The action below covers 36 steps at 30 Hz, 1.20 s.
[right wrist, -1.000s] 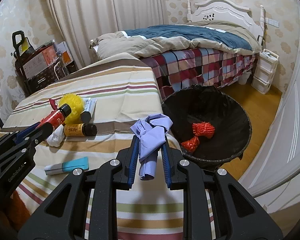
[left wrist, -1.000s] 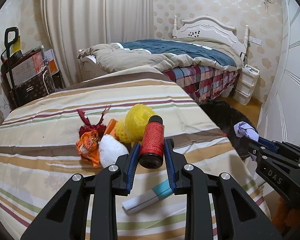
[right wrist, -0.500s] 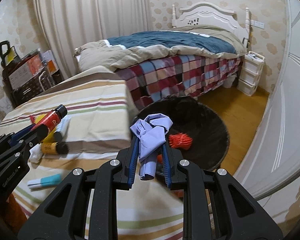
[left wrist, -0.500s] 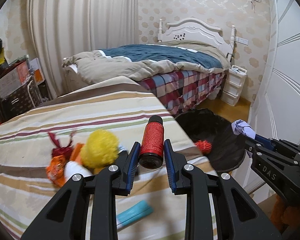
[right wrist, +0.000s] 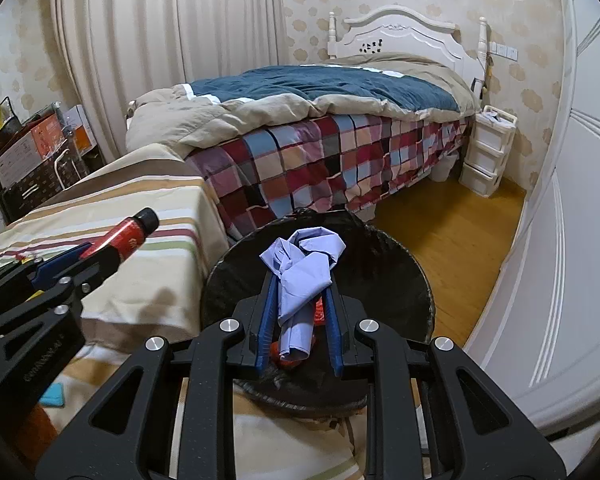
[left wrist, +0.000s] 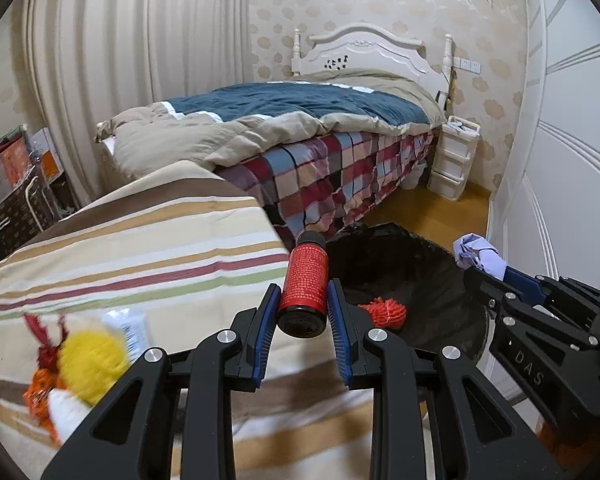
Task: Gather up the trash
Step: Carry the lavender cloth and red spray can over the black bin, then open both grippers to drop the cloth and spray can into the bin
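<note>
- Fingers of my left gripper [left wrist: 300, 312] are clamped on a red bottle [left wrist: 303, 280], its black cap pointing away from me and its long axis running straight along the fingers.
- Fingers of my right gripper [right wrist: 300, 308] pinch a crumpled lilac cloth [right wrist: 302, 264], which bulges above the tips and hangs down between them.
- Ahead of and below both loads sits the black bin [right wrist: 416, 276], on the floor just beside the right edge of the striped table [left wrist: 140, 248].
- I judge the right load already hangs over the bin's opening, while the bottle sits over the table's right edge, with the bin just to its right; the right hand is the nearer one.
- From the left wrist I see red netting [left wrist: 383, 311] in the bin and a yellow puff [left wrist: 92, 364] with orange scraps on the table's left part.
- From the right wrist the cloth hides most of that netting, but the bin's whole rim shows.
</note>
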Each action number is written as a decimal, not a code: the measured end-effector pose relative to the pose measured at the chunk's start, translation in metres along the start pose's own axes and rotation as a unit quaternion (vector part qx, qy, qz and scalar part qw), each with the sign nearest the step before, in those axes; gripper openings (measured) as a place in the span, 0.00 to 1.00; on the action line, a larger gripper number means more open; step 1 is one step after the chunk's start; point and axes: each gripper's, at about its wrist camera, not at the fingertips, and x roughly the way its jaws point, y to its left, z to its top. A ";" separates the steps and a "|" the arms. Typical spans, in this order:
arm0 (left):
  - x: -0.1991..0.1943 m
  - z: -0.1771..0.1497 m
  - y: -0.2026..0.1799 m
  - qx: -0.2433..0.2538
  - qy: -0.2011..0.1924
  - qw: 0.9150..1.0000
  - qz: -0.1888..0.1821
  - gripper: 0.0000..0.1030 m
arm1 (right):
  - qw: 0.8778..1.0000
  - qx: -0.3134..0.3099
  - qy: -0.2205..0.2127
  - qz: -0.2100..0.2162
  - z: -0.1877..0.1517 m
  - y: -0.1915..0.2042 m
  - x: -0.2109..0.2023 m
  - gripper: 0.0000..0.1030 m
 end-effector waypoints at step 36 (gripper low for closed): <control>0.032 0.013 -0.010 0.014 0.032 0.999 0.024 0.74 | 0.998 0.046 0.019 -0.034 -0.007 -0.041 0.029 0.58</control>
